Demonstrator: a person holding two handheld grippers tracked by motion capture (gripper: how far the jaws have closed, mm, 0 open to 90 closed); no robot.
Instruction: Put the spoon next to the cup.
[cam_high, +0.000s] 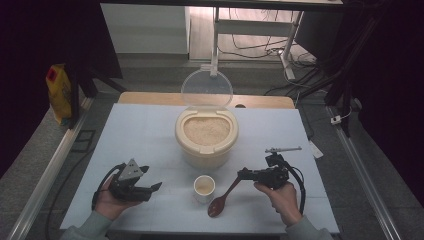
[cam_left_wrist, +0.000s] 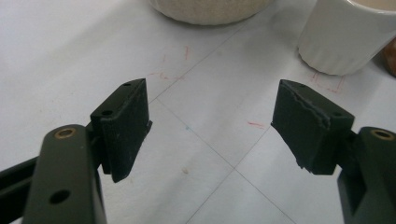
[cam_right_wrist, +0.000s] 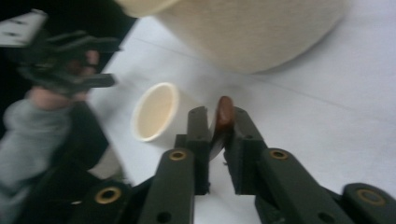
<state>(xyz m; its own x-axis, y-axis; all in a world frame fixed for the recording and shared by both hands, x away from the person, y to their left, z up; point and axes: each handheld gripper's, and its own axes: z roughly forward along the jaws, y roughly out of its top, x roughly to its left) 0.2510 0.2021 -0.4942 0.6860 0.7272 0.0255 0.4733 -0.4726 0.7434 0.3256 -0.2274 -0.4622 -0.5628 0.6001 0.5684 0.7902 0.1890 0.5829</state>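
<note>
A cream rice container full of rice stands at mid-table with its clear lid tipped up and back. In front of it stands a small white cup. To the cup's right a brown wooden spoon rests its bowl on the white table. My right gripper is shut on the handle's end. In the right gripper view the handle sits between the pads of that gripper, with the cup beyond. My left gripper is left of the cup, and its jaws stand open over bare table.
A thin metal rod lies on the table's right side behind my right hand. On the floor at the far left stands a yellow bag. Desk legs and cables stand beyond the table's far edge.
</note>
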